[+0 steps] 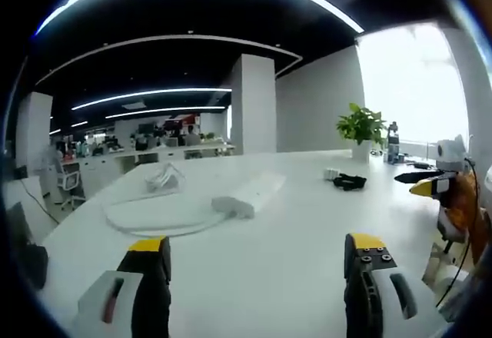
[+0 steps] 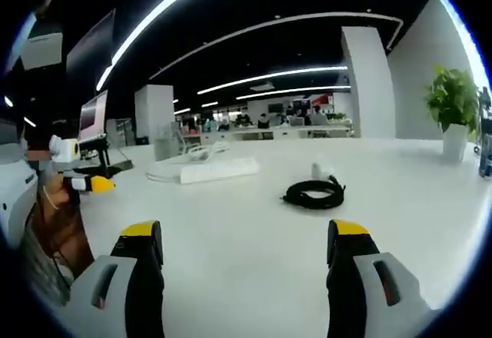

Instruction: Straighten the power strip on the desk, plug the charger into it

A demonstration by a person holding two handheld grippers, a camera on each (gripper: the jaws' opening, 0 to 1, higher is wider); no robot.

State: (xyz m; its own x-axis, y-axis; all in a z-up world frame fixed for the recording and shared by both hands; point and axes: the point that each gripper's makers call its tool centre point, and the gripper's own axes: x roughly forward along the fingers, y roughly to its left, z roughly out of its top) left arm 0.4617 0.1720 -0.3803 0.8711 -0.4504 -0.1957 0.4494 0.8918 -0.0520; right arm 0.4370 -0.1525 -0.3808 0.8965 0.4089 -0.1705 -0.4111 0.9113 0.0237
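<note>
Desk: broad, smooth white top with a matte sheen, reflecting the ceiling light strips faintly; it carries everything noted below. Power strip: long white plastic bar with rounded corners, lying flat near the middle of the desk, skewed at an angle in the left gripper view; in the right gripper view it lies far ahead and left of centre, seen side-on as a low slab. Its white cord curves out from the near end in a wide loop across the desk; socket faces too small to make out. Charger: a coil of black cable, glossy and rubbery, wound into a flat ring, with a small white block standing just behind and touching it; in the left gripper view the same pair sits well apart from the strip, toward the potted plant. The plant is leafy green in a white pot, near the bright window. A loose tangle of white cable lies beyond the strip. Left gripper: jaws spread wide, grey bodies with black fingers and yellow tips, nothing between them, low over bare desk. Right gripper: same build, jaws likewise spread wide and empty, aimed toward the black coil.
</note>
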